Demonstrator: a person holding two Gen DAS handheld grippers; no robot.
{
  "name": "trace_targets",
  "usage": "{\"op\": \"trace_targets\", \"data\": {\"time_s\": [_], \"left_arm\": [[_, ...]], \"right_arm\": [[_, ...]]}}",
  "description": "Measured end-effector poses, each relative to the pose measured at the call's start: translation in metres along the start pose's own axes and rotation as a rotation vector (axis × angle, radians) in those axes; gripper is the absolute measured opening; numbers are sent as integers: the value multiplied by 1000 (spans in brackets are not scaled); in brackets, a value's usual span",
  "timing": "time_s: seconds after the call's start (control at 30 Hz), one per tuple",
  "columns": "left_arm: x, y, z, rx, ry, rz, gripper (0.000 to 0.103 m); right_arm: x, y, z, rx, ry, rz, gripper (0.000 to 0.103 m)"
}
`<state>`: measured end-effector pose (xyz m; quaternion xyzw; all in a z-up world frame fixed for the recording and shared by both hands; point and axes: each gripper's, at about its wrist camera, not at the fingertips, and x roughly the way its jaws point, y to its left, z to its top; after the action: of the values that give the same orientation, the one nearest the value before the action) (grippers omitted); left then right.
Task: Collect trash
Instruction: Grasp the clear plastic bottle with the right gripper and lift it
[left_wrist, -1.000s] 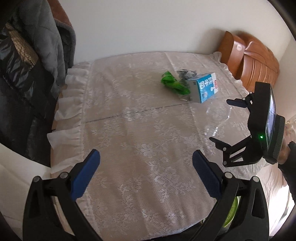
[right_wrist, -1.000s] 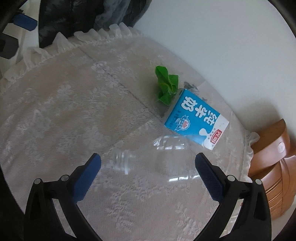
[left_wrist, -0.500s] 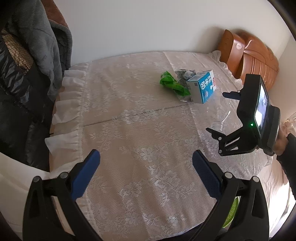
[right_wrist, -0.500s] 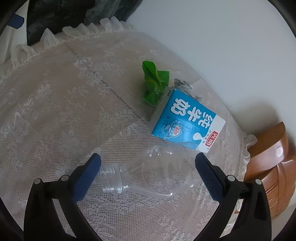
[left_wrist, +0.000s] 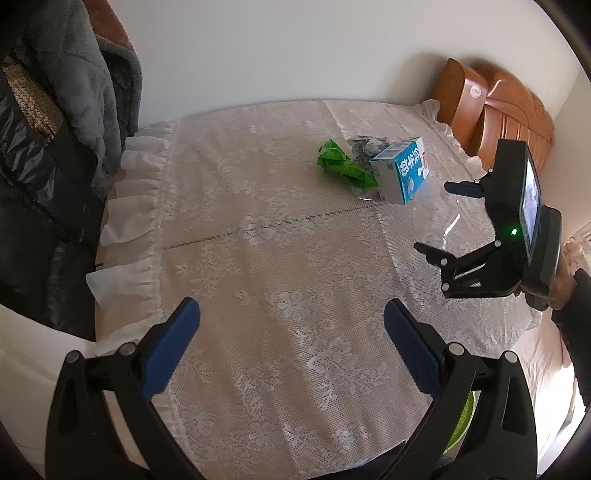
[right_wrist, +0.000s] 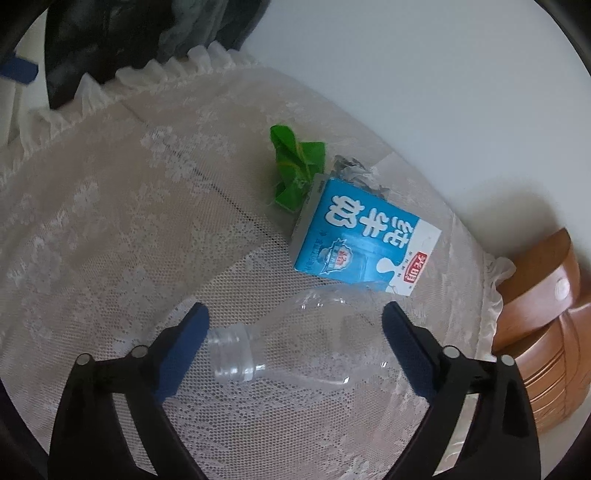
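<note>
A clear plastic bottle (right_wrist: 295, 347) lies on its side on the lace tablecloth (right_wrist: 110, 240), capless neck toward the left. My right gripper (right_wrist: 293, 332) straddles it with jaws closing; the pads stand just off the bottle. Behind it lie a blue milk carton (right_wrist: 365, 240), a crumpled green wrapper (right_wrist: 295, 166) and a grey foil scrap (right_wrist: 351, 171). In the left wrist view my left gripper (left_wrist: 291, 332) hangs open over bare cloth, with the carton (left_wrist: 402, 173), the wrapper (left_wrist: 343, 166) and the right gripper (left_wrist: 439, 218) at far right.
A wooden chair back (left_wrist: 498, 107) stands past the table's far right edge. Dark and grey clothing (left_wrist: 55, 129) hangs at the left beside the frilled cloth edge. Something green (left_wrist: 465, 421) shows below the table's near edge. A white wall runs behind the table.
My right gripper has come down and forward over the bottle, which now lies between its jaws, and the jaws have narrowed slightly. The left gripper has kept still.
</note>
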<state>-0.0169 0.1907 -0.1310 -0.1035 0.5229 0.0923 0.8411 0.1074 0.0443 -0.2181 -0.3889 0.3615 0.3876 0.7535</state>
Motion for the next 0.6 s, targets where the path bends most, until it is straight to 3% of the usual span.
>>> {"op": "trace_targets", "data": {"time_s": [0.47, 0.6], "left_arm": [[5, -3, 3, 24, 10, -27, 95], [5, -6, 4, 38, 11, -33, 95]], "right_arm": [[-18, -24, -21, 285, -48, 10, 89], [-24, -33, -26, 371, -61, 51, 79]]}}
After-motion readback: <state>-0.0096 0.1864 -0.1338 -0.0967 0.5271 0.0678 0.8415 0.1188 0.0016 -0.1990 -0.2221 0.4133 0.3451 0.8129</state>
